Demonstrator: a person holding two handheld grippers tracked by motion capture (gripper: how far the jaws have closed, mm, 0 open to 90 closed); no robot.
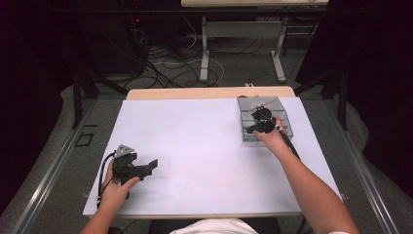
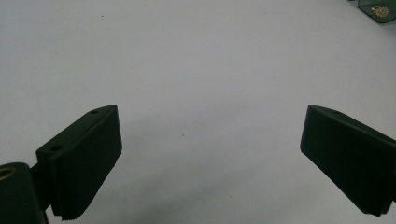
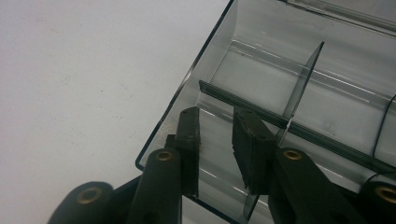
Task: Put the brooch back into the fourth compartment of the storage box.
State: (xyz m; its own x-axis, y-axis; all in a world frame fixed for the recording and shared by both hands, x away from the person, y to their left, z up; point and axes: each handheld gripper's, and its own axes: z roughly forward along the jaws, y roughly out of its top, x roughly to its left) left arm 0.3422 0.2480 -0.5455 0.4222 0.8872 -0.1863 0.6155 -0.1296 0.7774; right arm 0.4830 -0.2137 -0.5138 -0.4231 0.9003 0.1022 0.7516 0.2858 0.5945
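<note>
My right gripper [image 3: 217,140] stands with its jaws a narrow gap apart, hanging inside the near-left compartment of the transparent smoke-grey plastic compartment box [image 3: 187,88]. Nothing is between the pads that I can make out; the ribbed pad of one right finger [image 3: 245,149] sits just beside a thin upright grey plastic divider [image 3: 303,74], and I cannot tell whether it touches it. In the high view the right gripper [image 1: 260,122] is over the same box [image 1: 287,127], which lies at about 2 o'clock on the white rectangular table sheet [image 1: 204,146], near its far right corner.

My left gripper [image 2: 210,154] has its jaws spread wide and holds nothing; bare white sheet lies between the left fingers [image 2: 88,158]. In the high view it rests at about 8 o'clock [image 1: 139,168], well apart from the box, of which one corner with a small brass-coloured item [image 2: 379,10] appears at 1 o'clock in the left gripper view.

Procedure, as I judge it, for working in the compartment:
1. Keep the jaws narrow enough to pass between the box wall and the divider.
2. Descend straight; a sideways push could tip the divider or slide the light box.
3. If the box shifts, bring the left gripper across to steady its near wall
</note>
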